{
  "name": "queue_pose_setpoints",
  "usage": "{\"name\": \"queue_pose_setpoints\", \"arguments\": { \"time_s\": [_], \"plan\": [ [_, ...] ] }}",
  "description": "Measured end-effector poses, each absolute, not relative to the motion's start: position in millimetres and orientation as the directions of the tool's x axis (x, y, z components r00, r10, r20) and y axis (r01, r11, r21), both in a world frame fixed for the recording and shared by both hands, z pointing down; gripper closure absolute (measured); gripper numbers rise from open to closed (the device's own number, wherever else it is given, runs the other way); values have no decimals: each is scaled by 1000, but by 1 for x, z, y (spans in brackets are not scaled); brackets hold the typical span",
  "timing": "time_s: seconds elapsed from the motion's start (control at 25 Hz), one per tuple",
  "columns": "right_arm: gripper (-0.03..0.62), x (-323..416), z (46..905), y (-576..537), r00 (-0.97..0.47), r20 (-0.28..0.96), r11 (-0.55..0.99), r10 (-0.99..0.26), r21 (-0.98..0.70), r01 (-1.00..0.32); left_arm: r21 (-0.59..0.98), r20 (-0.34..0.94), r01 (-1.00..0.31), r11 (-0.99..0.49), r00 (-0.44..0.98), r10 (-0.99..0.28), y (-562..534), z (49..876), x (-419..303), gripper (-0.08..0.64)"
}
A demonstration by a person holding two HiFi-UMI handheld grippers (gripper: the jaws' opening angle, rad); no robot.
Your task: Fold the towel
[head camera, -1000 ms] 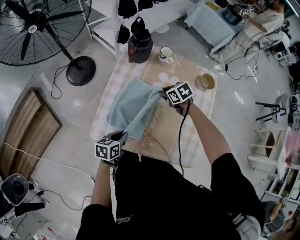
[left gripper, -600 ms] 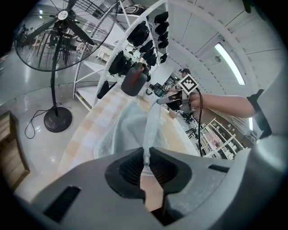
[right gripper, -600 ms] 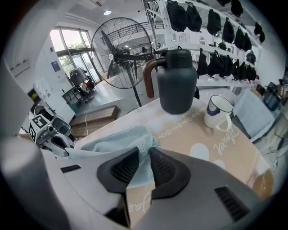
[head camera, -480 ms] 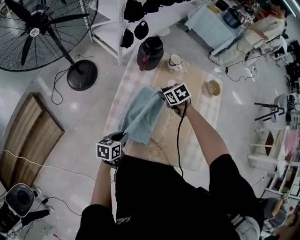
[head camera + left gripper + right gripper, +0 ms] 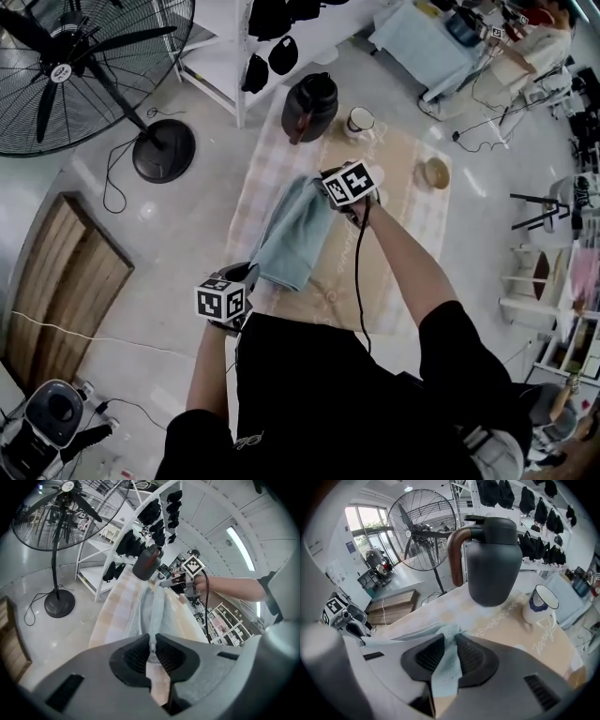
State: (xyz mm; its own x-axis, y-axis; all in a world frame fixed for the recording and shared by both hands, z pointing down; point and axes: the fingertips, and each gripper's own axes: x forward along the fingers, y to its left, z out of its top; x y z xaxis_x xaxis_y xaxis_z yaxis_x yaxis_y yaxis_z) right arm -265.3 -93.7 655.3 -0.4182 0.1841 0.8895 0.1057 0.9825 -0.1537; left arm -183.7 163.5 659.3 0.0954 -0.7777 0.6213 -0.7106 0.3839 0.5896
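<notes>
the light blue towel (image 5: 292,236) stretches doubled lengthwise over the checked tablecloth (image 5: 272,159), with the left gripper (image 5: 153,641) pinching its near end and the right gripper (image 5: 451,641) its far end. laying it flat and a crosswise fold seem left.

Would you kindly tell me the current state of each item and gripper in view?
Light blue towel: stretched between both grippers.
Left gripper: shut on the towel.
Right gripper: shut on the towel.
Dark grey jug with brown handle: upright, lid on.
White mug: upright.

Black short-sleeved shirt (image 5: 328,394); left hand-held gripper (image 5: 152,641) and right hand-held gripper (image 5: 449,641) with black-and-white marker cubes (image 5: 223,300)
</notes>
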Motion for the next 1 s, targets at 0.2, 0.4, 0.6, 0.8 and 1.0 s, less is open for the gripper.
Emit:
{"name": "queue_pose_setpoints", "arguments": {
  "time_s": [0.2, 0.4, 0.6, 0.8, 1.0],
  "plan": [
    [506, -281, 662, -91, -440, 884, 987, 158, -131, 91, 585, 633, -702, 406, 82, -770, 166, 667, -196, 520],
    [479, -293, 663, -85, -480, 866, 989, 142, -109, 96, 588, 647, -690, 422, 88, -758, 171, 674, -202, 520],
    [337, -302, 642, -78, -624, 767, 989, 147, -113, 94, 562, 650, -718, 410, 77, -756, 170, 676, -202, 383],
    [328, -272, 623, -55, -693, 702, 986, 162, -94, 134, 534, 645, -733, 421, 31, -764, 170, 670, -209, 308],
    [328, -220, 621, -32, -703, 684, 981, 195, -141, 135, 514, 646, -745, 424, 11, -763, 160, 661, -197, 302]
  ]
}}
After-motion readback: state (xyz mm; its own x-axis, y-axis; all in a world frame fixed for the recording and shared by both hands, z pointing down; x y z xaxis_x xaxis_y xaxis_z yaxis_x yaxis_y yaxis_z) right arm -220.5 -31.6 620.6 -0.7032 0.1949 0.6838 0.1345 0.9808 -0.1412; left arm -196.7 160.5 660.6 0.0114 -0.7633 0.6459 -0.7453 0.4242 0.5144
